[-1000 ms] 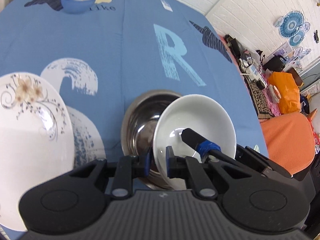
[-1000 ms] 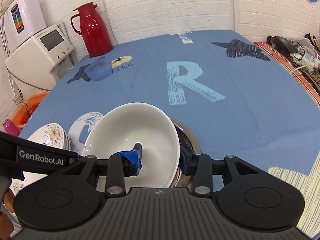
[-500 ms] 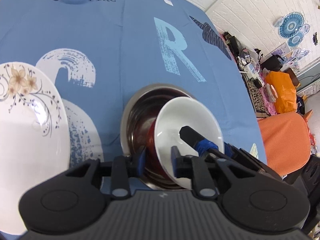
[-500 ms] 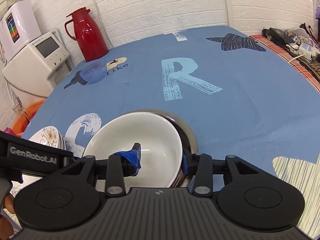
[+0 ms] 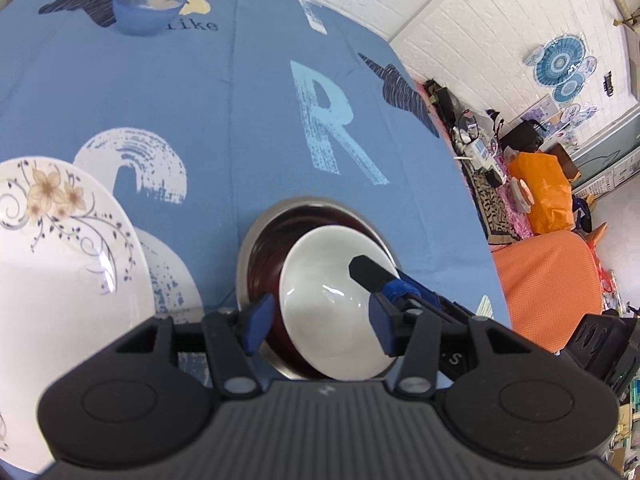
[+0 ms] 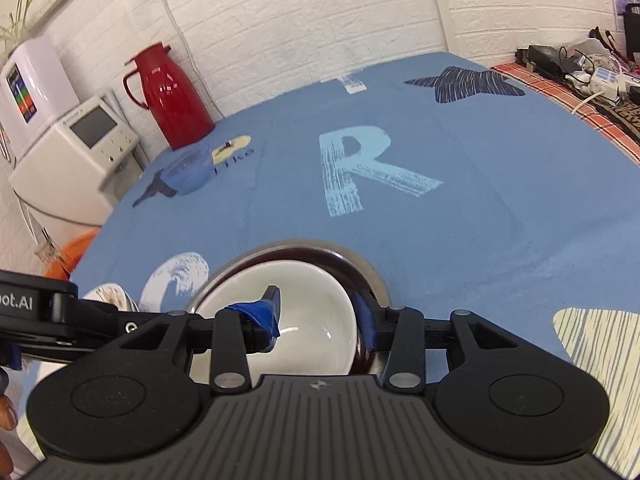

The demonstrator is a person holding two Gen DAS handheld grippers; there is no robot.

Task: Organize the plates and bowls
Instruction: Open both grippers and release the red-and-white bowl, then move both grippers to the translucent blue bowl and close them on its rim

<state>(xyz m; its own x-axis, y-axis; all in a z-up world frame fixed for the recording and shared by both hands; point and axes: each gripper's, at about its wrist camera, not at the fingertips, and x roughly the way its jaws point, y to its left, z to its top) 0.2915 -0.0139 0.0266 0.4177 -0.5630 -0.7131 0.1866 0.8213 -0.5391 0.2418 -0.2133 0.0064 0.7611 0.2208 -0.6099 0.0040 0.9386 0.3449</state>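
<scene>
Right tool (image 6: 318, 320) straddling white bowl (image 6: 280, 320) rim, inside steel bowl (image 6: 372, 276)

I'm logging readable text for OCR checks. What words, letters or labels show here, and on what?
"R": large pale letter on the blue tablecloth.
"like": beside the blue bowl, on the cloth.
"ot.AI": partly cut off, on the left gripper body.
White appliance label and screen: too small to read.

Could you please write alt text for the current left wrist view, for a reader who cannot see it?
A white bowl sits inside a steel bowl on a blue tablecloth; the left gripper is open around its near rim, and a finger of the right gripper reaches inside it. A floral plate lies left, a blue bowl far back.
</scene>
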